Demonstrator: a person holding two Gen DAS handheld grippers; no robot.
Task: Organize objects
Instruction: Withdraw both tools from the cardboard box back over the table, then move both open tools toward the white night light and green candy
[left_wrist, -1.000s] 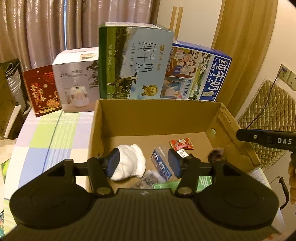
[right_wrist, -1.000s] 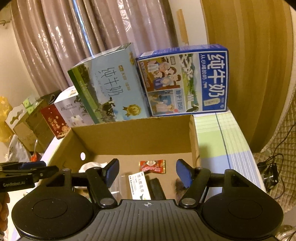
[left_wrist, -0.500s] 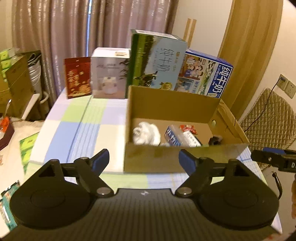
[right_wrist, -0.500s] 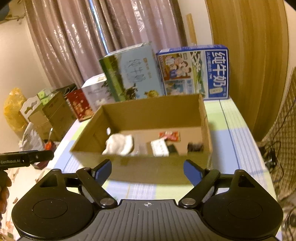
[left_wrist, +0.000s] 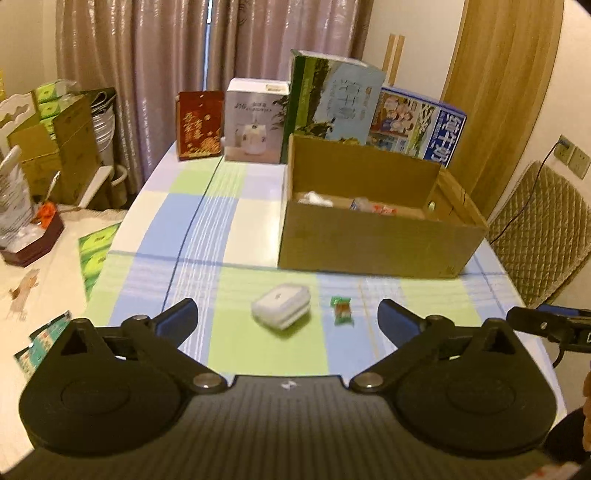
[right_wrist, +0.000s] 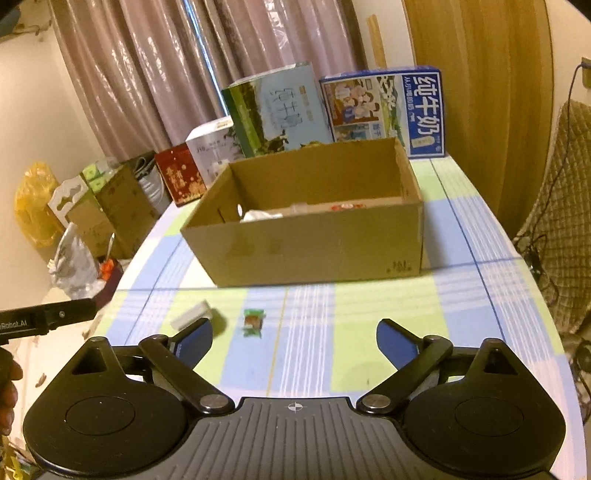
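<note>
An open cardboard box (left_wrist: 376, 240) (right_wrist: 317, 243) stands on the checked tablecloth and holds a white bundle (left_wrist: 314, 198) (right_wrist: 255, 215) and small packets. In front of it lie a white case (left_wrist: 281, 305) (right_wrist: 192, 314) and a small green candy packet (left_wrist: 341, 310) (right_wrist: 254, 322). My left gripper (left_wrist: 288, 317) hangs open just short of the case and the candy, with nothing between its fingers. My right gripper (right_wrist: 293, 338) is open too, nothing held; the candy lies slightly ahead between its fingers, and its left finger partly hides the case.
Milk cartons (left_wrist: 332, 107) (right_wrist: 384, 107), a white product box (left_wrist: 255, 122) and a red box (left_wrist: 199, 125) line the table's far edge. Cardboard boxes (left_wrist: 55, 147) and clutter stand on the floor at left. A quilted chair (left_wrist: 543, 229) stands at right.
Both grippers have pulled back from inside the box to the near side of the table and spread wider. The white case and green candy have come into view.
</note>
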